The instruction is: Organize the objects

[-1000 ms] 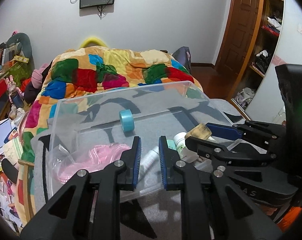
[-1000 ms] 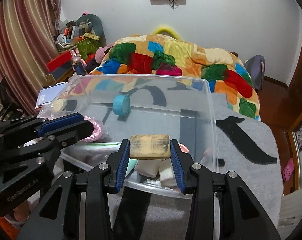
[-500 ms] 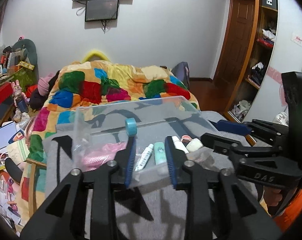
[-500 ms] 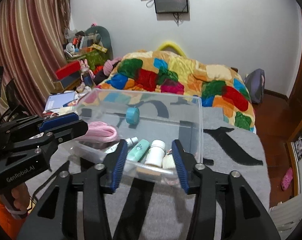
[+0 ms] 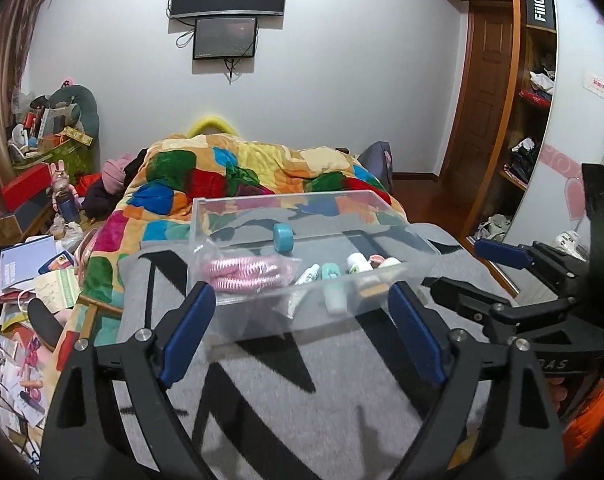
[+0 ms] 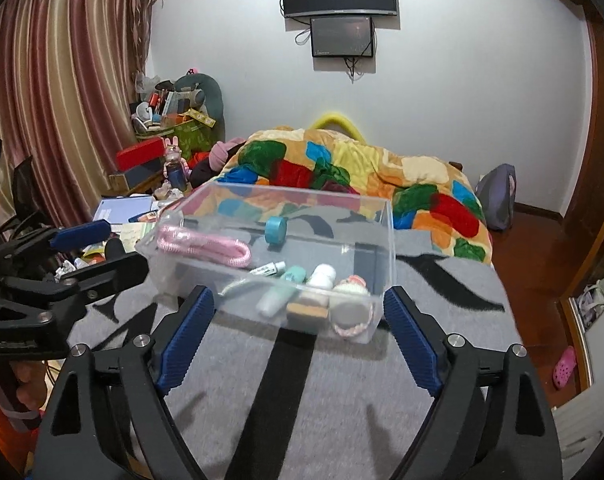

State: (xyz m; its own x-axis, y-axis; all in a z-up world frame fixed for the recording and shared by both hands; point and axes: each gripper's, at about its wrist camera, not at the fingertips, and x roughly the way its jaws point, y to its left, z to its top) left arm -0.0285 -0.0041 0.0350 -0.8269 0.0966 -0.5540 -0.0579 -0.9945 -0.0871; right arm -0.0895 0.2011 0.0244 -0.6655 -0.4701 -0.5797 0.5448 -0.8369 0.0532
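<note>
Even indoor light, moderately bright, source out of frame. Strong fisheye bend, black vignette at corners, both views. Soft shadows on blanket (image 6: 342,380) under grippers. Faint glare on box (image 5: 262,312) walls; contents behind near wall smeared. Slight motion blur low in frame. Wall (image 6: 462,80) evenly lit.

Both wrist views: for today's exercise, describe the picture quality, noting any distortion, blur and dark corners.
Left wrist view: fisheye bends the wardrobe into a curve, corners go black, the grey blanket is smeared. Right wrist view: the curtain bows, the blanket is blurred in front, the clear box stays fairly sharp.
</note>
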